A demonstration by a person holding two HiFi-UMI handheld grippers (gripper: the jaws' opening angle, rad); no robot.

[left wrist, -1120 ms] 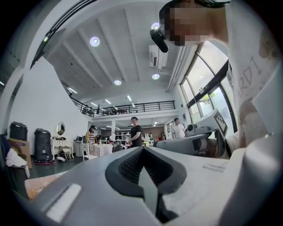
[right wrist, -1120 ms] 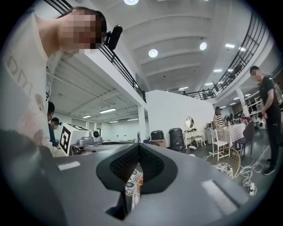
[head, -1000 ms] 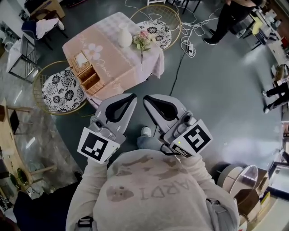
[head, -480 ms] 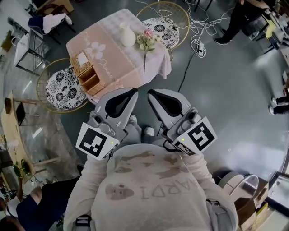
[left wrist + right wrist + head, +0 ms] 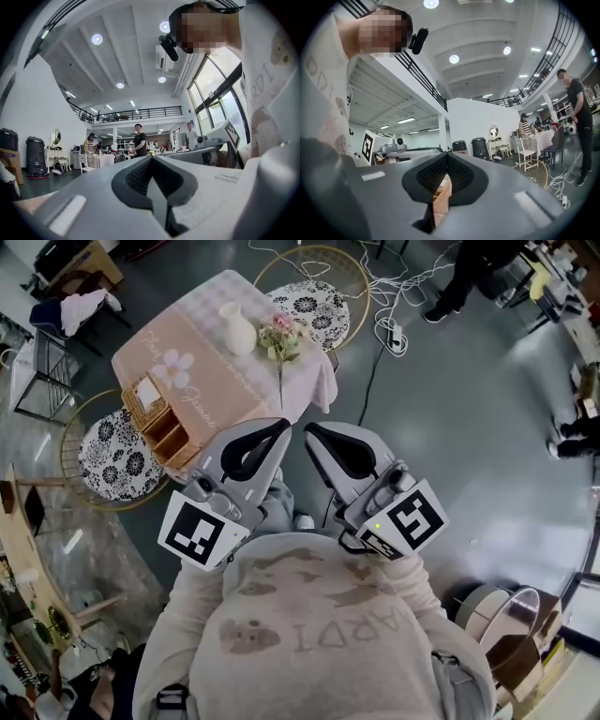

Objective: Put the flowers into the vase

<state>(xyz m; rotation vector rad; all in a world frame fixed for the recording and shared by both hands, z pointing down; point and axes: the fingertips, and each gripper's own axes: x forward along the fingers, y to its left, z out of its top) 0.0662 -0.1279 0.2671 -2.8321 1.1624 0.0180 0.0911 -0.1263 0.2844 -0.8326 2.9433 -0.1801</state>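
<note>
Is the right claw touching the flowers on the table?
Apart. The head view shows the right claw, shut and empty, held close to the person, short of the table where the flowers lie beside the vase.

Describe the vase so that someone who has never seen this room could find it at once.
Look for the small table covered with a pink cloth. Near its far edge stands the vase, just left of the flowers that lie on the cloth. It is the only plain white, pear-shaped thing there; the basket at the other end is brown wicker.
</note>
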